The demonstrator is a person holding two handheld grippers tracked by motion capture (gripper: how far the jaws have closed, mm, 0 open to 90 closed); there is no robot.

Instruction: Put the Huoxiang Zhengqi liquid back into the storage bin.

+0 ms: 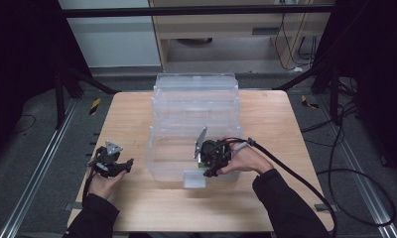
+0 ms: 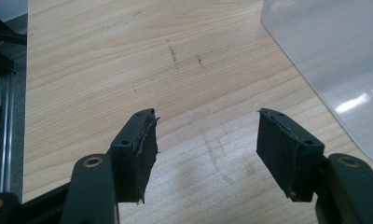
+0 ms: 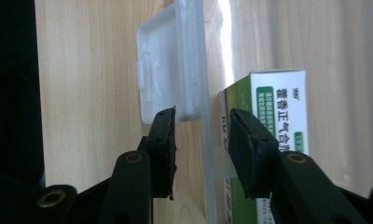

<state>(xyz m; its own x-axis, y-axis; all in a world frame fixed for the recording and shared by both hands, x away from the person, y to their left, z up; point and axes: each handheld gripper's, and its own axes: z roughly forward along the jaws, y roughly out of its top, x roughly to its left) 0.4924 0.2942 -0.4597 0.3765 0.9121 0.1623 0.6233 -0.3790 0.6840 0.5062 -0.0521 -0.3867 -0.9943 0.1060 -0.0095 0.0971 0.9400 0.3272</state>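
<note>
Left gripper (image 1: pixel 118 167): held low over the table (image 1: pixel 266 119), left of the bin (image 1: pixel 196 106), jaws spread wide and empty above bare wood. Right gripper (image 1: pixel 210 170): positioned at the bin's near edge, jaws partly open and straddling the clear front wall beside the white latch (image 3: pixel 168 70). One jaw is outside; the other is inside, against a green-and-white box (image 3: pixel 273 102) in the bin.

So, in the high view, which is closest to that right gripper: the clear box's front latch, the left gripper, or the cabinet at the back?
1. Front latch, just beside the right gripper, on the clear box.
2. Left gripper, across the table's left.
3. Cabinet, beyond the table's far edge.
</note>
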